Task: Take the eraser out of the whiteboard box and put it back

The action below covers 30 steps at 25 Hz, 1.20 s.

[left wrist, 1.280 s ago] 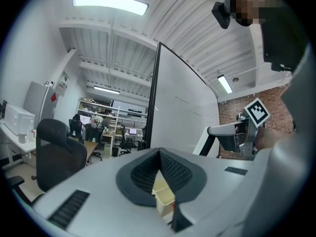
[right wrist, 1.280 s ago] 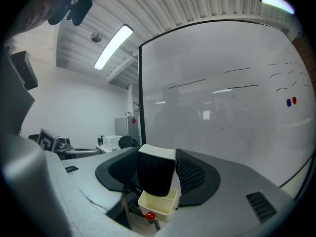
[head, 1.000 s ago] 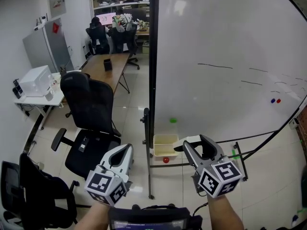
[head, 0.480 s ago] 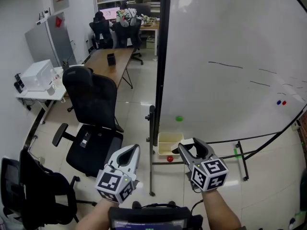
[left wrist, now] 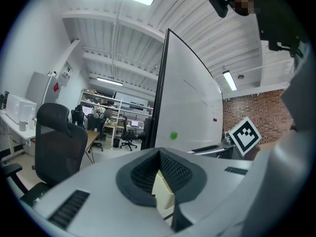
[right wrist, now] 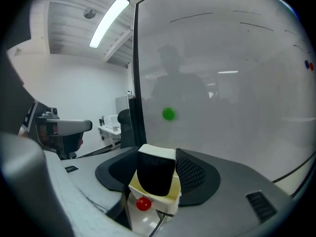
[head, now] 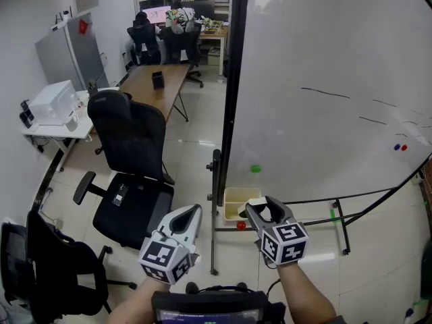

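Gripping the eraser (right wrist: 156, 174) in my right fingers (right wrist: 193, 173), clear of the box (head: 233, 194), left fingers (left wrist: 174, 170) clenched empty; return remains.

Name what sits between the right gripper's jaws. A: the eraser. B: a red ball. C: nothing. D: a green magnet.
A: the right gripper view shows the eraser, with its white back and black felt, clamped between the pads of the right gripper.
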{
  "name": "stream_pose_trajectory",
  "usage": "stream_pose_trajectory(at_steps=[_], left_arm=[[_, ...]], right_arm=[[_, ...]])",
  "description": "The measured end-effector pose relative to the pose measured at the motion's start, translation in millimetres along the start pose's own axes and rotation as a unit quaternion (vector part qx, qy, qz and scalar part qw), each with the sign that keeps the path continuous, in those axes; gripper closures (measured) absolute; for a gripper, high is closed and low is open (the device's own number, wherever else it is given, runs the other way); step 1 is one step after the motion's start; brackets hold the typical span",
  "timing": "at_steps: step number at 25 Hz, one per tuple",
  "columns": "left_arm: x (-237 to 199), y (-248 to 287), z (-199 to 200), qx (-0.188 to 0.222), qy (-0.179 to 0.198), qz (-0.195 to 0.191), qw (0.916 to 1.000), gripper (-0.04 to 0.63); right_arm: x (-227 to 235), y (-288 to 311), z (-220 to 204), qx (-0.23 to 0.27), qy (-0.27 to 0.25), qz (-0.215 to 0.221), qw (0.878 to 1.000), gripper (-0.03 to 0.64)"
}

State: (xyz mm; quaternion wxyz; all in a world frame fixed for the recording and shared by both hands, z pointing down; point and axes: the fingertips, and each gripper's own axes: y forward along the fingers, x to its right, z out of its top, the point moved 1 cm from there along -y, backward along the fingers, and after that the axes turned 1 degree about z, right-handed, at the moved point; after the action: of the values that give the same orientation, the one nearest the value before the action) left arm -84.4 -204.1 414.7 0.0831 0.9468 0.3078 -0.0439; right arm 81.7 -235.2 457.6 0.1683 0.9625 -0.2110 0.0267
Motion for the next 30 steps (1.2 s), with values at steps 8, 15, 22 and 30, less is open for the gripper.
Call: stream_pose_trajectory(at_steps=[8, 15, 22, 30], left_arm=[[-1, 8, -3, -0.009, -0.008, -0.009, 0.9999, 0.56], [-7, 12, -3, -0.008, 0.0, -0.005, 1.0, 0.56], [-7, 13, -4, -0.013, -0.007, -0.013, 0.9998, 0.56], [-11, 10, -6, -0.014, -0.005, -0.007, 0.9999, 0.56]], right_arm=[[-4, 26, -35, -0.046, -0.006, -0.001, 0.999, 0.348], [-2, 37, -53, -0.067, -0.003, -0.013, 0.998, 0.348], [0, 42, -62, -0.081, 0.004, -0.026, 0.996, 0.348], [0, 44, -62, -0.08, 0.007, -0.031, 0.996, 0.348]])
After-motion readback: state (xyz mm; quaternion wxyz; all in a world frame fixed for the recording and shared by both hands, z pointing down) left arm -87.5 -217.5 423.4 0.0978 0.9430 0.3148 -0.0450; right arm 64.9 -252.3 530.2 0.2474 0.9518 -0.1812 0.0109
